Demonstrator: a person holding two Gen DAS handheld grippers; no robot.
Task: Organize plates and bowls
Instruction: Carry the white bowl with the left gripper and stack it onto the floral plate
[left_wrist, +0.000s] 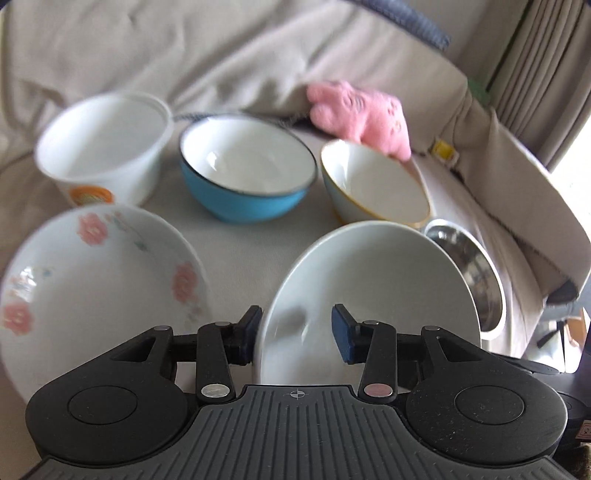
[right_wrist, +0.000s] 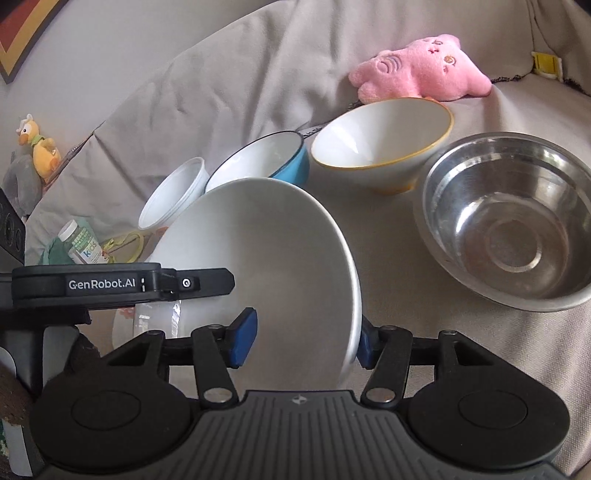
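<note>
A plain white bowl (left_wrist: 369, 280) (right_wrist: 258, 251) is tilted up on edge, its hollow facing both cameras. My left gripper (left_wrist: 297, 334) straddles its left rim and is shut on it, one pad outside the wall and one inside. In the right wrist view the left gripper's finger (right_wrist: 218, 283) reaches that rim from the left. My right gripper (right_wrist: 304, 339) straddles the opposite rim and is open: its inner pad stands well off the wall. A floral bowl (left_wrist: 92, 277) sits to the left.
On the beige-covered sofa seat (right_wrist: 388, 229) stand a white plastic tub (left_wrist: 103, 147), a blue bowl (left_wrist: 247, 173), a yellow-rimmed bowl (left_wrist: 373, 184) (right_wrist: 380, 140) and a steel bowl (right_wrist: 509, 221). A pink plush (right_wrist: 424, 70) lies behind them. A bottle (right_wrist: 79, 243) lies far left.
</note>
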